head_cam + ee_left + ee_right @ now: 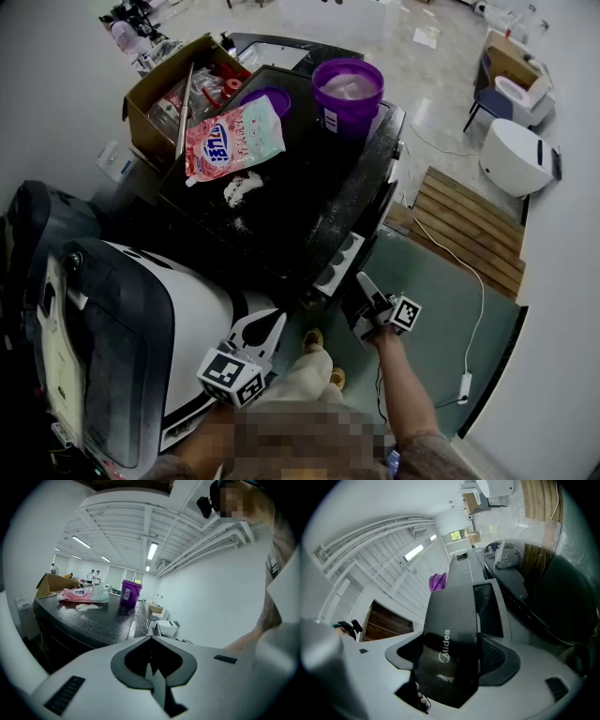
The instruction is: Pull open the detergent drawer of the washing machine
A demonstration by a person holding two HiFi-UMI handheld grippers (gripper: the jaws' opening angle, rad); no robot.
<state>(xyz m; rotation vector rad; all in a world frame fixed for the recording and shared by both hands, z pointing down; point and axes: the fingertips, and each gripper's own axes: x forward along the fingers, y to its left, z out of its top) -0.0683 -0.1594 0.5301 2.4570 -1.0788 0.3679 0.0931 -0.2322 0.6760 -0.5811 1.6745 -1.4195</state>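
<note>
nearest, left tongs (267, 330), clenched tip to tip on nothing, parked low beside the white and black appliance (187, 314) at the near left. just right of them, right tongs (367, 302) grasping the drawer front (450, 616), with the glossy black panel and its logo wedged between both jaws. drawer (339, 264) at the near right corner of the black washing machine (309, 197), seemingly out some way, pale compartments showing behind the panel. farther off on the machine's top: detergent bag (234, 139), spilled powder (246, 187), purple bucket (347, 94), cardboard box (155, 94) at the far left.

looks like hard plastic: stiff, light, riding a straight track, so probably slides under a modest, steady pull and stops hard at the end. glossy face likely slippery, so better to clamp across the panel's edges, as the right tongs do, than to pinch the flat face. best pulled straight out along the track; twisting or lifting could jam it or strain the thin plastic. may drag a little if damp or caked with powder inside.
</note>
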